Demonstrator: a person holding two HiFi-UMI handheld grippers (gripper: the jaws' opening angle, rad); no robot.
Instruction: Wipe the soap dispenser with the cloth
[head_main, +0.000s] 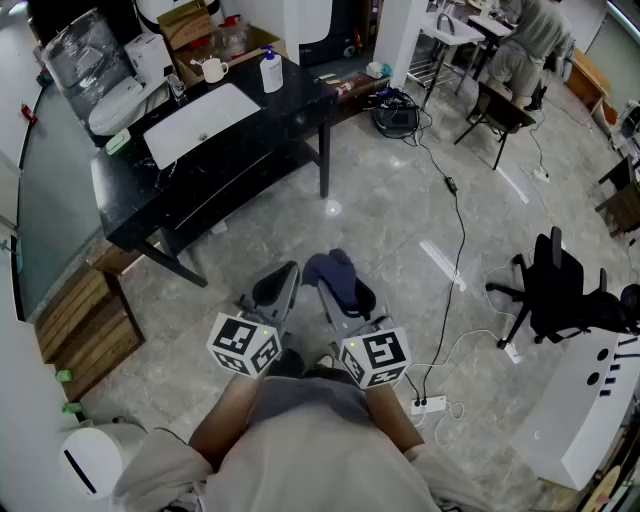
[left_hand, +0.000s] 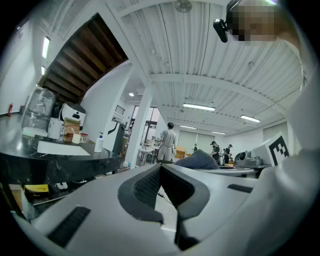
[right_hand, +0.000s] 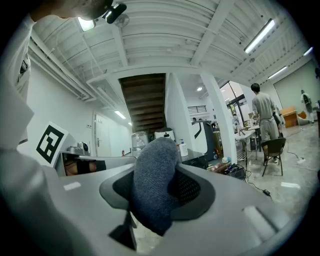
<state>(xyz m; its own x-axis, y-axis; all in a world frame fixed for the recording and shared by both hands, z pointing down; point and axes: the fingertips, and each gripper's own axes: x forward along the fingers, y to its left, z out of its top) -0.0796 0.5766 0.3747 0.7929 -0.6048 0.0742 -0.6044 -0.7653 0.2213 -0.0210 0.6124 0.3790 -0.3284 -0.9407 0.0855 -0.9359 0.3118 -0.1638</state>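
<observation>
**Cloth (head_main: 335, 272) pinched in right tool (head_main: 347, 292), soap dispenser (head_main: 271, 70) well ahead**

The right tool's jaws were closed on the dark blue cloth, which bulged up and forward from between them. Just to its left, the left tool (head_main: 279, 288) had its jaws pressed together with nothing between them. Both tools pointed level, side by side, above the grey floor (head_main: 400, 200).

Well ahead of them and off to the left stood the black surface (head_main: 300, 105). The white soap dispenser stood upright near its far right corner, well apart from both tools. A white mug (head_main: 213, 69) sat just left of the dispenser, and a white basin (head_main: 200, 122) lay on the side nearer the tools.

Out to the right of the right tool stood a black office chair (head_main: 555, 285). A white power strip (head_main: 430, 406) lay on the floor behind and right of that tool. Far ahead to the right, a person (head_main: 535, 35) bent over a desk.
</observation>
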